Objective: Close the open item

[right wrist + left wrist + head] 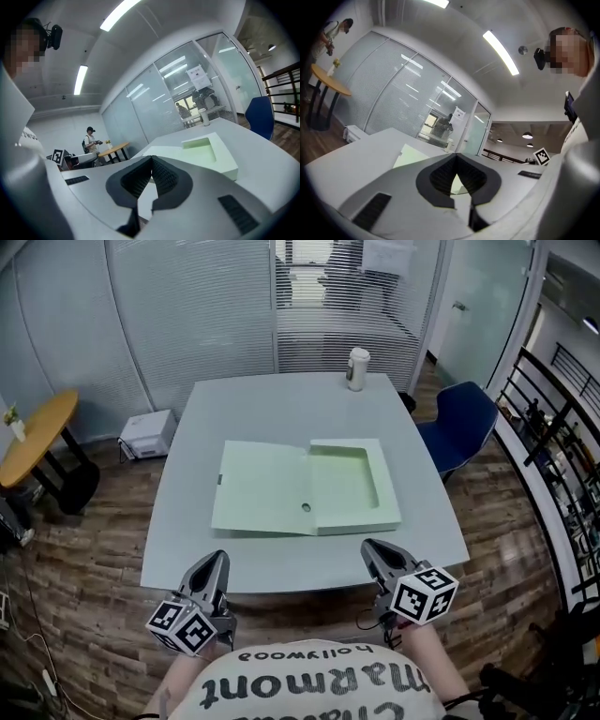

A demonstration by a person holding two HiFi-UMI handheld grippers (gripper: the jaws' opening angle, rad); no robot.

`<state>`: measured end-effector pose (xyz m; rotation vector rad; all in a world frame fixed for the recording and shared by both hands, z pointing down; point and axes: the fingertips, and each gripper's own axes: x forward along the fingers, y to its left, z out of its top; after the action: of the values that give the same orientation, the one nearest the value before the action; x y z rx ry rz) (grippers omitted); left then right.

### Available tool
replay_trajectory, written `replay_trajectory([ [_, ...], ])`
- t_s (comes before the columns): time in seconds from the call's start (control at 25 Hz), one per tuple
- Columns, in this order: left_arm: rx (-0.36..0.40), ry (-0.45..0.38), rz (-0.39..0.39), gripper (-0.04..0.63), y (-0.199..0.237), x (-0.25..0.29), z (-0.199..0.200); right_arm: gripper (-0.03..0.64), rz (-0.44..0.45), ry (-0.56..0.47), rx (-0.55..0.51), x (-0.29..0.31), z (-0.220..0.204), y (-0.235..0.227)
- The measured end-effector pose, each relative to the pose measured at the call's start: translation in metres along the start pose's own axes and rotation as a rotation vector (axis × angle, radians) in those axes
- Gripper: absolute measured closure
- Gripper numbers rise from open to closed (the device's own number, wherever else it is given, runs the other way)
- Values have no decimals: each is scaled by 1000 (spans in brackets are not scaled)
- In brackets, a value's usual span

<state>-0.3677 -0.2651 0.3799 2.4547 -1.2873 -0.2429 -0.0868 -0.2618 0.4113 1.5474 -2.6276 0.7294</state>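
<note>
My left gripper (217,561) and right gripper (369,547), both shut and empty, hang at the table's (234,399) near edge. The file box (352,479) lies open mid-table. I'd lift its flap (258,488) from the table's left side and fold it over.

The right gripper (151,160) had its 2 jaws brought together, tips meeting with nothing between them. Beyond them, on the grey table (267,178), lay the pale green box file (208,152) — open, its tray with the sunken recess to the right, its flat lid spread to the left. A white cup (204,117) stood at the table's far end, and a blue chair (260,117) stood beside the table. Farther back, a person (90,140) in a dark cap stood by a round wooden table (112,148).
</note>
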Motion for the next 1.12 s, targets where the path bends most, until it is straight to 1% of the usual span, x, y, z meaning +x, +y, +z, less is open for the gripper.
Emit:
replay_trajectory([
  [0.12,-37,12,26,608,25,8,-5,617,-8,9,24,21,-4,3],
  [0.16,-40,11,44,592,32,10,-7,617,-8,21,28,27,-7,4],
  [0.2,-26,11,73,585,42,13,-9,617,-8,37,26,31,-10,3],
  [0.24,1,14,111,551,53,18,-9,617,-7,58,22,35,-14,2],
  [0.28,28,23,156,484,69,23,-10,617,-7,82,20,39,-18,-2],
  [0.32,34,35,202,430,87,30,-10,617,-6,107,23,43,-23,-6],
  [0.36,13,48,246,413,108,37,-10,617,-5,131,34,48,-28,-11],
  [0.4,-32,58,285,413,130,44,-10,617,-1,152,52,55,-33,-16],
  [0.48,-150,75,344,389,171,59,-14,617,21,183,91,71,-39,-22],
  [0.52,-211,83,361,377,187,65,-16,617,41,193,104,78,-40,-23],
  [0.6,-323,103,365,347,208,78,-23,617,81,210,104,89,-37,-24],
  [0.64,-365,115,357,346,216,84,-27,617,91,218,93,93,-35,-27],
  [0.76,-457,159,322,345,237,109,-40,617,100,234,60,103,-24,-40],
  [0.84,-477,198,333,345,252,123,-47,617,102,246,42,107,-17,-52],
  [0.92,-461,266,350,345,263,135,-56,617,98,266,27,108,-13,-68],
  [0.96,-460,308,345,345,265,142,-62,617,95,274,25,109,-12,-77],
  [1.04,-494,369,307,339,262,156,-71,617,92,282,33,109,-7,-95],
  [1.12,-555,369,254,331,257,169,-72,617,92,285,42,111,-2,-110],
])
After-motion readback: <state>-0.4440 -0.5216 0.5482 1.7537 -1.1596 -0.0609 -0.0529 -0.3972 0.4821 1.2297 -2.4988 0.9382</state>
